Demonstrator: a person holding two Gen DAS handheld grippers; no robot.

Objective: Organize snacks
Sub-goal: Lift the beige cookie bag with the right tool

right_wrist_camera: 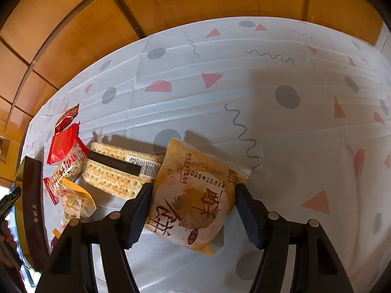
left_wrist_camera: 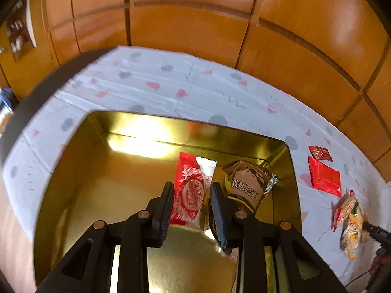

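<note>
Red packet (left_wrist_camera: 189,190) pinched in left claw (left_wrist_camera: 191,206), bottom hidden; right claw (right_wrist_camera: 193,210) clamps yellow pastry (right_wrist_camera: 193,200).

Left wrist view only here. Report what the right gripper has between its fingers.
Observer: The right gripper is closed on a round pastry in a yellow wrapper; both pads meet its edges.
Operator: Name what lies behind it.
Observer: A clear pack of pale square crackers with a barcode label, lying on the patterned tablecloth, partly hidden by the pastry's wrapper.
Operator: My left gripper holds the red and white wrapped snack over the gold tin. Describe the tin's outside.
Observer: Its outer wall is dark brown with small gold lettering.
</note>
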